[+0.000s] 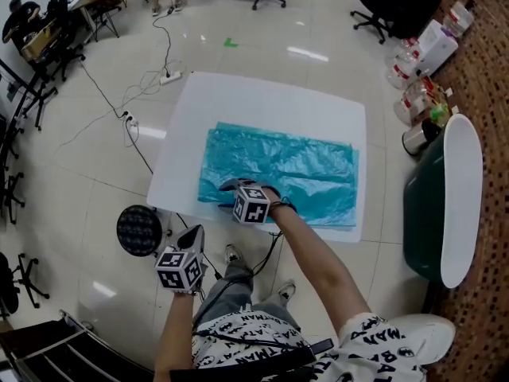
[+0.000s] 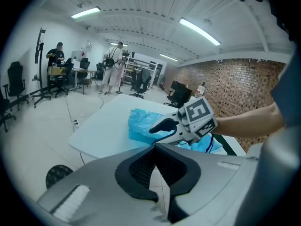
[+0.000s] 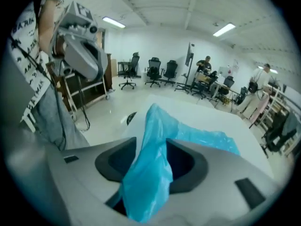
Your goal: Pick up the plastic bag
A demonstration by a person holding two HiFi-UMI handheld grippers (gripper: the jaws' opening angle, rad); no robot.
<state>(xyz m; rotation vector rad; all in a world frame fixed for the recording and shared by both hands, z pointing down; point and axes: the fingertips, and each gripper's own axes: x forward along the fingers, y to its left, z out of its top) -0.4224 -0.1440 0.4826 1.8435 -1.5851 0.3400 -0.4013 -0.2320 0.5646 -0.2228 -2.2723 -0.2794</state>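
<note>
- The right gripper (image 1: 228,186) sits at the lower-left edge of the plastic bag (image 1: 294,169), pretty much dead centre of the head view. That's probably the spot because a loose edge is the easiest thing to get a claw around on a flat sheet.
- In its own view the claw is about half open, with a bunched-up ridge of blue film running right up through the gap. It doesn't look properly clamped yet, more like the fold is just sitting in there.
- The left gripper (image 1: 193,235) hangs off the table (image 1: 238,102) at lower left, over the floor. Its claw is closed with nothing in it, so it looks like it's just waiting its turn.
- The bag itself is thin, translucent teal and crinkly. It's spread out mostly flat across the middle of the white table and only rucked up where the right gripper meets it.
- It looks super floppy, so a pinch on one fold will likely drag the rest along limp.
</note>
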